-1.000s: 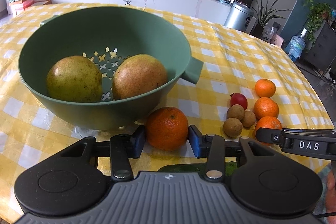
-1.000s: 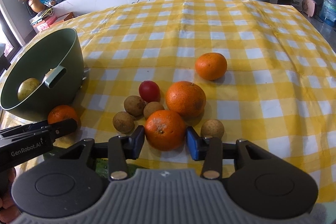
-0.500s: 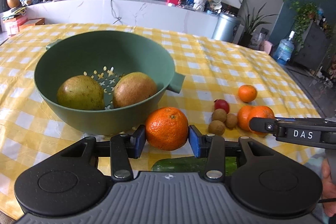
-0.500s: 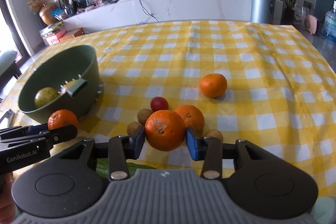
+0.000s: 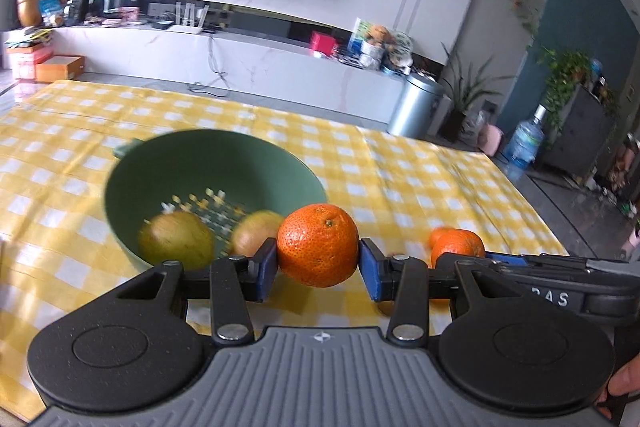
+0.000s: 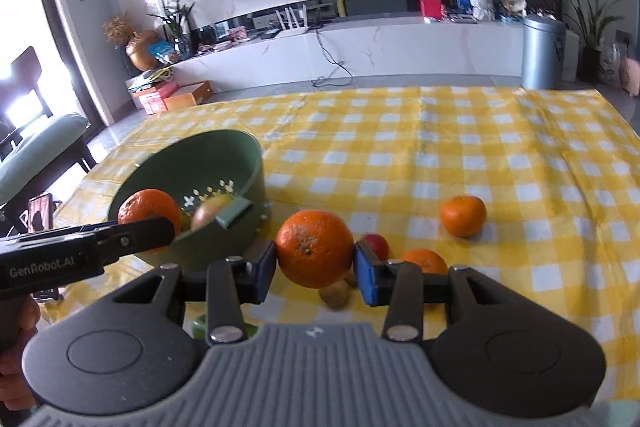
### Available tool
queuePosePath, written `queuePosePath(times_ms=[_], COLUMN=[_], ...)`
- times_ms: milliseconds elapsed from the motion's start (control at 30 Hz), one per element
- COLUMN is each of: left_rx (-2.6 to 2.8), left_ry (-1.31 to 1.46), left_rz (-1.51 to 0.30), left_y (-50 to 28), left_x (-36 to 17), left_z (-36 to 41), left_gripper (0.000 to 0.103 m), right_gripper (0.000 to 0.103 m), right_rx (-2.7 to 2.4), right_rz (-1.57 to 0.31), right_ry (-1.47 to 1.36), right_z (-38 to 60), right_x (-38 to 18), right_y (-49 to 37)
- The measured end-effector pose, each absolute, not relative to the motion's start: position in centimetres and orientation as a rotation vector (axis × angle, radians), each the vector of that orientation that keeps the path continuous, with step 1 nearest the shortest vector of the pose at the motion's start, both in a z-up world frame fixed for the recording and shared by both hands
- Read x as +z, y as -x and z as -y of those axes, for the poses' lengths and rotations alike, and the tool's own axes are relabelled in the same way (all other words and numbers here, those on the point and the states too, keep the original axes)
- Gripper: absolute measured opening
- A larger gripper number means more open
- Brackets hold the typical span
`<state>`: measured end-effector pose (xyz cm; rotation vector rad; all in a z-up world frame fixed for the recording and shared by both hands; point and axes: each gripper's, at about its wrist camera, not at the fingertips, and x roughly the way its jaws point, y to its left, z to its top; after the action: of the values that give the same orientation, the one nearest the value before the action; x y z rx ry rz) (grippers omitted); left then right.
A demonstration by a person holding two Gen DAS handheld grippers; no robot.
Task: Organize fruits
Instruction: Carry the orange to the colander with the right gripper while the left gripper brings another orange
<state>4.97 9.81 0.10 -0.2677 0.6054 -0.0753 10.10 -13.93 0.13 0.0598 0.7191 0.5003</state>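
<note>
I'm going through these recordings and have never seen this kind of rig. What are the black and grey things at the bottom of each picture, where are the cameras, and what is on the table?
There is no robot here. A person holds a two-finger gripper in each hand, and each carries a wide-angle camera looking forward along its fingers, so the grey and black body at the bottom is the tool itself.

One picture is from the left gripper, shut on an orange. The other is from the right gripper, shut on a second orange. Each tool also shows at the edge of the other's view.

On the yellow checked tablecloth stands a green colander bowl with two yellow-green fruits inside. Loose beside it lie more oranges, a small red fruit and small brown fruits.
</note>
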Motion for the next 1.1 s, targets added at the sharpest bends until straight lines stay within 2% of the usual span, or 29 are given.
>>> queuePosePath(times_ms=[467,1100], left_rx=[0.049,0.042], left_ry=[0.259,0.317], left_rz=[-0.717,-0.769], left_y=[-9.6,-13.1], left_x=[1.9,-2.4], left_z=[-15.2,-19.7], left_gripper=[0.049,0.049], right_gripper=[0.039,0.039], right_rx=[0.69,0.739], right_rz=[-0.706,-0.756], right_ry=[0.142,0.345], right_z=[4.5,-3.4], right_x=[1.9,-1.7], right_y=[-14.2,-19.6])
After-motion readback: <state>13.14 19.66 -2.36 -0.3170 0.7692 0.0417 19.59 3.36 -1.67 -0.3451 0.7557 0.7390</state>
